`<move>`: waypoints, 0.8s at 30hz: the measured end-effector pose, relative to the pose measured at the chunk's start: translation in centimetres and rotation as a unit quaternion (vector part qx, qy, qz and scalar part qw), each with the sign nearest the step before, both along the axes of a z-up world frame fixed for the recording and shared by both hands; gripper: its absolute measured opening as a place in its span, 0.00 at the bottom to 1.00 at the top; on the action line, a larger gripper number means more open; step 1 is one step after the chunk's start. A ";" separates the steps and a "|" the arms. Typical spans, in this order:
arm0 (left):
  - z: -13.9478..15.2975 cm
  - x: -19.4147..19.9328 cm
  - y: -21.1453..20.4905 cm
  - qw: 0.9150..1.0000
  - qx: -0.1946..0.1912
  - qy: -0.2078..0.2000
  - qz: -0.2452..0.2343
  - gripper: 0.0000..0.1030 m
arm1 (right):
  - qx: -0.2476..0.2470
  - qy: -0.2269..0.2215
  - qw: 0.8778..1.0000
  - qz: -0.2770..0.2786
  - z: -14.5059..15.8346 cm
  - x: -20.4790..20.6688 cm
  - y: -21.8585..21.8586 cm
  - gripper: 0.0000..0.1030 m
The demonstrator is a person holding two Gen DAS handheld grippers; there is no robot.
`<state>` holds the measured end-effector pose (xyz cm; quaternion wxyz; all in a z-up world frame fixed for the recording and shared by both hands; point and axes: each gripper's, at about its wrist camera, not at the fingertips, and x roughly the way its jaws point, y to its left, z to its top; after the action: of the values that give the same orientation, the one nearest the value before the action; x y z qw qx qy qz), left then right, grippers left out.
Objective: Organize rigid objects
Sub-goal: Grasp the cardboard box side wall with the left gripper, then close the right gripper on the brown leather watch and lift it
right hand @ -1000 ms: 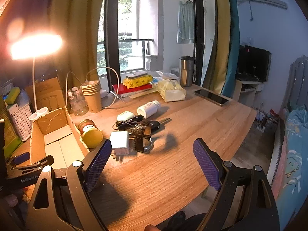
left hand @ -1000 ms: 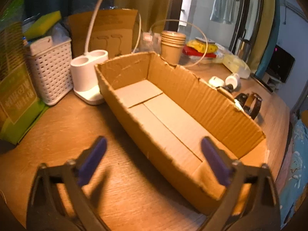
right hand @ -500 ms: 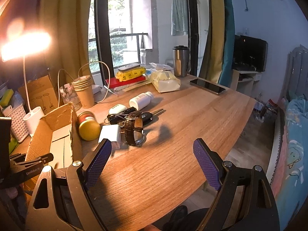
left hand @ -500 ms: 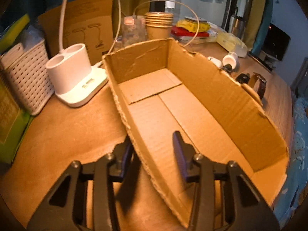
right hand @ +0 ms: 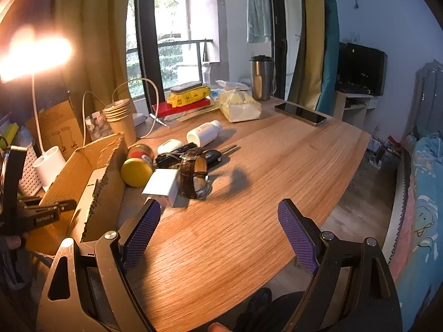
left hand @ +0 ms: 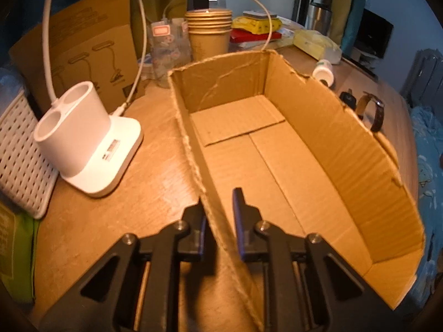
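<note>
An empty open cardboard box lies on the wooden table; it also shows in the right wrist view. My left gripper straddles its near left wall and is shut on that wall. My right gripper is open and empty above the table. Ahead of it, beside the box, lie a yellow-lidded jar, a white charger, a brown leather watch, a black key fob, a white earbud case and a white pill bottle.
A white lamp base, a white basket and a cardboard sheet stand left of the box. Stacked paper cups, books, a tissue pack, a steel tumbler and a phone sit farther back.
My left gripper moved forward onto the box's near left wall and closed from wide open onto it. My right gripper drifted slightly and stayed open.
</note>
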<state>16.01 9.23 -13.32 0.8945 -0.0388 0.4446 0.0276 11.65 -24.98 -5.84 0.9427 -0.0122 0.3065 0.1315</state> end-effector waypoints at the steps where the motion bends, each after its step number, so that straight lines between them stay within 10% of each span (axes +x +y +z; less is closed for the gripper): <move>1: 0.1 0.0 0.1 1.000 0.000 -0.002 -0.002 0.16 | 0.001 0.003 1.000 0.004 -0.1 0.0 0.2 0.87; 17: -0.2 -3.6 -1.4 0.999 -0.037 0.015 -0.035 0.54 | -0.014 0.015 0.999 0.030 -0.3 -0.1 3.1 0.87; 24: -1.1 -3.6 -0.8 0.999 -0.049 -0.006 -0.013 0.14 | -0.022 0.003 0.999 0.040 -0.5 1.3 3.8 0.87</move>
<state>12.46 8.48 -14.43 0.8943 -0.0774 0.4406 -0.0062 12.99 -21.19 -6.38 0.9351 -0.0449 0.3118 0.1625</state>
